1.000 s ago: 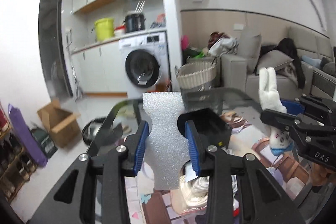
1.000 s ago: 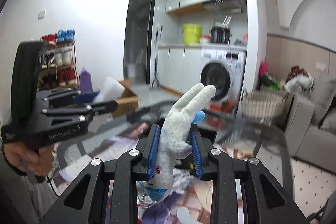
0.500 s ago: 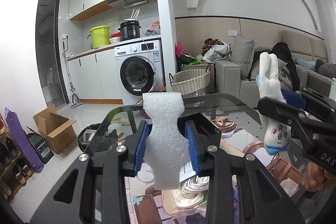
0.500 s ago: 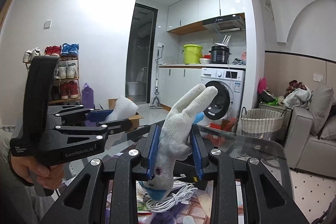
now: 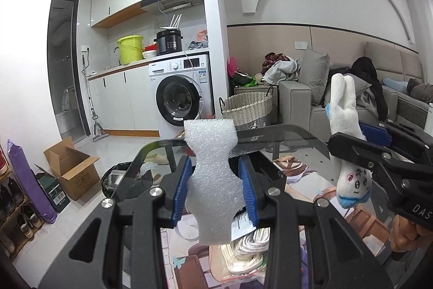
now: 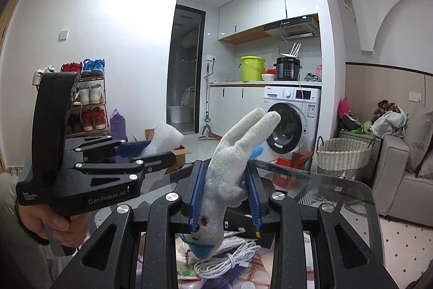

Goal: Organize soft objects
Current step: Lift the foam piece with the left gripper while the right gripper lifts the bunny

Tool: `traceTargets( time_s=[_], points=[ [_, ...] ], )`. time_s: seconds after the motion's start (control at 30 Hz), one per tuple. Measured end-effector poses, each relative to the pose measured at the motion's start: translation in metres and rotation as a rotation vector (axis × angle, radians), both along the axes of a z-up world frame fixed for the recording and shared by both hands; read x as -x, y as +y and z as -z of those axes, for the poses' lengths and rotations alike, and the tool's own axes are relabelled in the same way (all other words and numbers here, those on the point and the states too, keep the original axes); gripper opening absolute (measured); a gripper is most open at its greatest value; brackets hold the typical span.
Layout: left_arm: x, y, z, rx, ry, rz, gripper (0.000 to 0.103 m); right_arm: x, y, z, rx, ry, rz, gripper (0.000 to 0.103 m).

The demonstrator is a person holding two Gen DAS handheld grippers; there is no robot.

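L gripper (image 5: 215, 187): black frame, 2 blue-padded fingers, jaws clamped on a white foam block (image 5: 213, 180), pinched at its waist, held upright above the table. R gripper (image 6: 226, 195): same build, jaws clamped on a white plush rabbit toy (image 6: 230, 167), head down, ears up. Both grippers level, side by side, apart. Bare L hand (image 6: 61, 228) wraps the pistol grip.
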State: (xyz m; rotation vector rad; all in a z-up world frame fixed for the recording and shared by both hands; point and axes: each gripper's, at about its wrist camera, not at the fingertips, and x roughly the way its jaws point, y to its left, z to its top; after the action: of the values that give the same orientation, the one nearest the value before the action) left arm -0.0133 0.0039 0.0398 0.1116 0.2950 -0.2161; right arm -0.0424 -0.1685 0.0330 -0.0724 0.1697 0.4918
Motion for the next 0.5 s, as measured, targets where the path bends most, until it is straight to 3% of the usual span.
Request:
traceTargets(
  time_s=[0.3, 0.5],
  points=[
    [-0.036, 0.002, -0.015, 0.047, 0.015, -0.004, 0.035, -0.044, 0.008, -0.017, -0.010, 0.007, 0.004, 0.030],
    [-0.069, 0.002, -0.027, 0.087, 0.020, -0.019, 0.035, -0.079, 0.011, -0.031, -0.037, -0.002, 0.068, 0.030]
  ],
)
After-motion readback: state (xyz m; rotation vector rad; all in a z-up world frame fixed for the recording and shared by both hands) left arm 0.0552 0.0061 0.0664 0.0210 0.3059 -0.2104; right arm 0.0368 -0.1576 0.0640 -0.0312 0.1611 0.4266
